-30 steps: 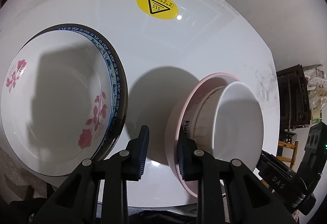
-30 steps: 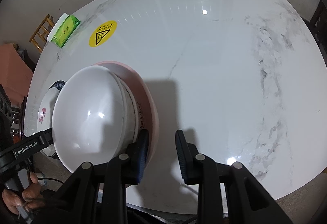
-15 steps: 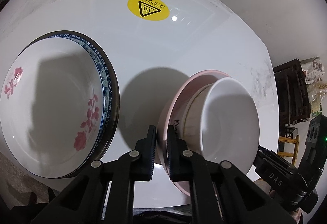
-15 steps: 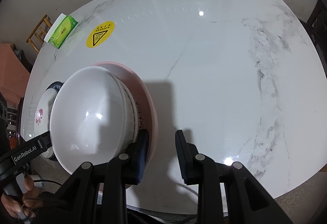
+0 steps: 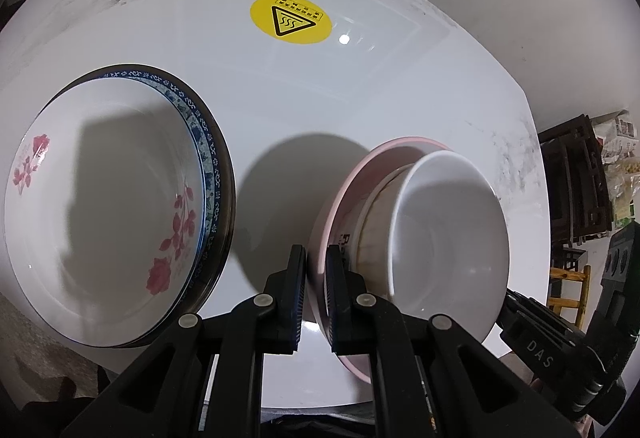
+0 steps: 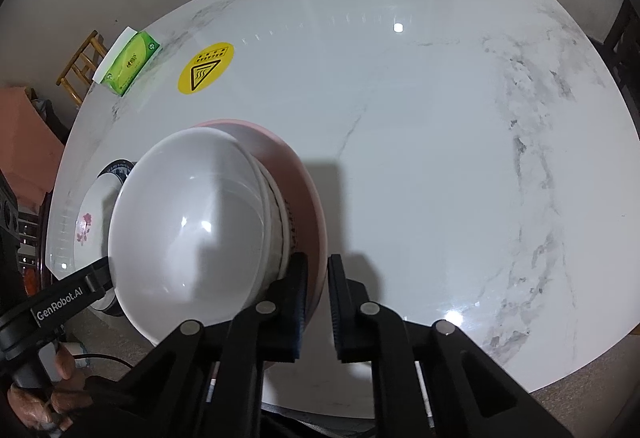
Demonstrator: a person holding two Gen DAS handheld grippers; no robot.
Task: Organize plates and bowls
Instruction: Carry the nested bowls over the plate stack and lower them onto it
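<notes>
Left wrist: pink bowl (image 5: 344, 198) rim clamped.

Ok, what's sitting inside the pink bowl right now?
Inside the pink bowl sits a printed bowl, and a plain white bowl is nested in that. Both grippers, left and right, clamp the pink rim. Anything beneath the white bowl is hidden.
</notes>
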